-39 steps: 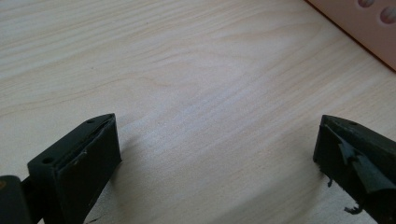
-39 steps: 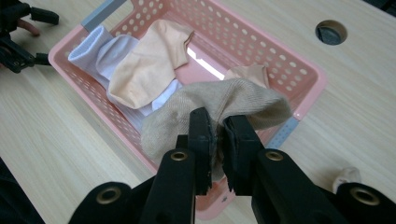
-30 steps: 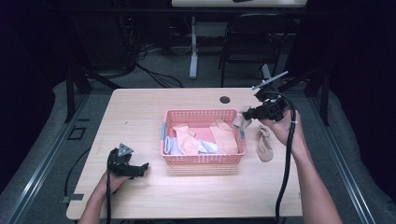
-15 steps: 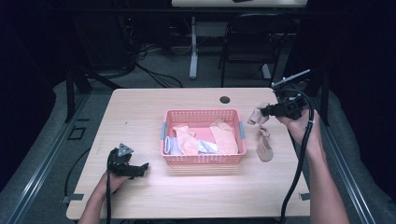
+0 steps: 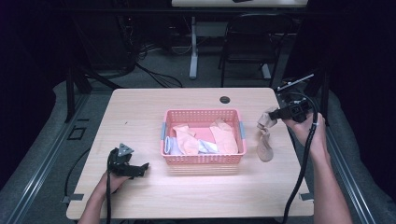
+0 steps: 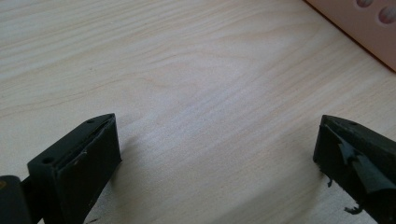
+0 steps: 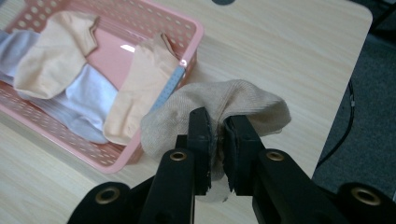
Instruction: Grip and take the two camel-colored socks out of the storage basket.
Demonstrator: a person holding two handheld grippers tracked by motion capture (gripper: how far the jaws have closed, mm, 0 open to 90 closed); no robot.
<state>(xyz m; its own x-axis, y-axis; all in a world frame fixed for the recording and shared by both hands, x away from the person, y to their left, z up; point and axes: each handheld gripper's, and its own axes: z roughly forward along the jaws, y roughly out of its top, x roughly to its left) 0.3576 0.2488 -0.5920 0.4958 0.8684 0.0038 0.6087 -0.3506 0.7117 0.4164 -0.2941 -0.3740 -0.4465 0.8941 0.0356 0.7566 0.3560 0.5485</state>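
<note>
At the near left corner of the tabletop (image 5: 140, 196) the left tool (image 5: 133, 169) rests low on the wood, its jaws wide apart with nothing between them — well away from the work. Further in, at the middle, sits the pink basket (image 5: 201, 160) with pale socks lying in it. Off its right side the right tool (image 5: 278, 113) is clamped on a beige sock (image 5: 265, 140), gripping it by the bunched top end; the sock hangs down from there, long axis roughly vertical, its lower end touching or just above the tabletop — I cannot tell which. The sock lies just beside the basket's right wall, outside it. The right hand alone is placed for whatever comes next: I'd judge a short carry either way, sideways.
</note>
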